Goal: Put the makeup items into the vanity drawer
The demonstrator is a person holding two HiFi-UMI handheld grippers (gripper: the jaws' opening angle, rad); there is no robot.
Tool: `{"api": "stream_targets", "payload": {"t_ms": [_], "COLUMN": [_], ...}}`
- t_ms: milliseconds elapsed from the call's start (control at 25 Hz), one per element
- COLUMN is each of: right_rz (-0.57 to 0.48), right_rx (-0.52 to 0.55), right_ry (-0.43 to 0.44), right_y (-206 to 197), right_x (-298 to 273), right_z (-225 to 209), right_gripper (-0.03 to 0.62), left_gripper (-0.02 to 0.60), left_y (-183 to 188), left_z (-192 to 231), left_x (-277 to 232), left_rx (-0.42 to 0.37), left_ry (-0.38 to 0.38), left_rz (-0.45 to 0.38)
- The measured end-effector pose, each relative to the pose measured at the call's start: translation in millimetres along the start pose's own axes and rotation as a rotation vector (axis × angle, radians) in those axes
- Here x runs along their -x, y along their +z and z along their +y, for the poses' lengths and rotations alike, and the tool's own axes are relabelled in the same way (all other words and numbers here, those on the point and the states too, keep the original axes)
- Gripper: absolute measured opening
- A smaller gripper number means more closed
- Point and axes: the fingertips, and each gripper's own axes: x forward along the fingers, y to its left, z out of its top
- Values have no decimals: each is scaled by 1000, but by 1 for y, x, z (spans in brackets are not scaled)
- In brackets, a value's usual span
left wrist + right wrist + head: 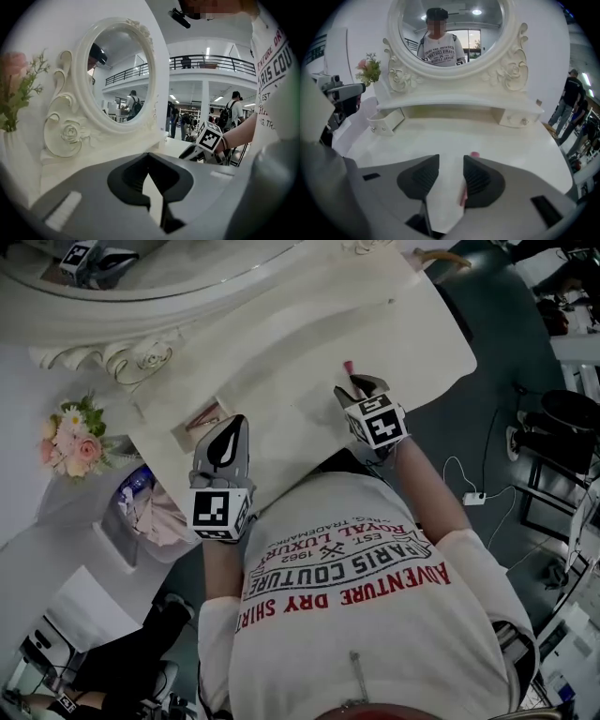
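A slim pink makeup stick (348, 367) lies on the white vanity top (281, 352). My right gripper (358, 387) is over it, open; in the right gripper view the stick (474, 154) shows along the inner side of the right finger (480, 176), and the left pad stands clear of it. My left gripper (231, 426) hovers at the vanity's left front, just in front of the pulled-out left drawer (201, 424). Its fingertips (146, 161) meet, with nothing between them. Something pinkish lies in that drawer.
The oval mirror (452, 33) with carved roses stands at the back. A shut right drawer (516, 120) sits under the shelf; the open left drawer (385, 123) juts out. A pink flower bouquet (71, 435) stands left of the vanity. Cables (469, 493) lie on the dark floor at the right.
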Motion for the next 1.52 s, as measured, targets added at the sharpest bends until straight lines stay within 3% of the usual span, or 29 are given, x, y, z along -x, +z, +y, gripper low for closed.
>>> {"api": "stream_targets", "payload": {"t_ms": [280,680,960,1160,1520], "right_rz": [90,181,230,209,123], "right_rx": [-36,-68,-64,-7,144], "right_ry": [-20,11,4,42,132], "right_y": [-36,-48,-47,-30,38], "right_x": [-13,-33,-28,-23,-27], "right_z": [-33,-44,-52,-34,29], "right_gripper": [132,132,51,51,51], "left_gripper": [8,8,9,8,8], "left_y": [-13,-33,-26,-26,-31], "left_z": [-21,-19,-22,-13,21], "left_x": [-33,-40,-40,-29,29], "left_rx": [19,65,63,61,97], "left_ry": [-44,4,11,39,169], "left_rz": [57,106,96,85,54]}}
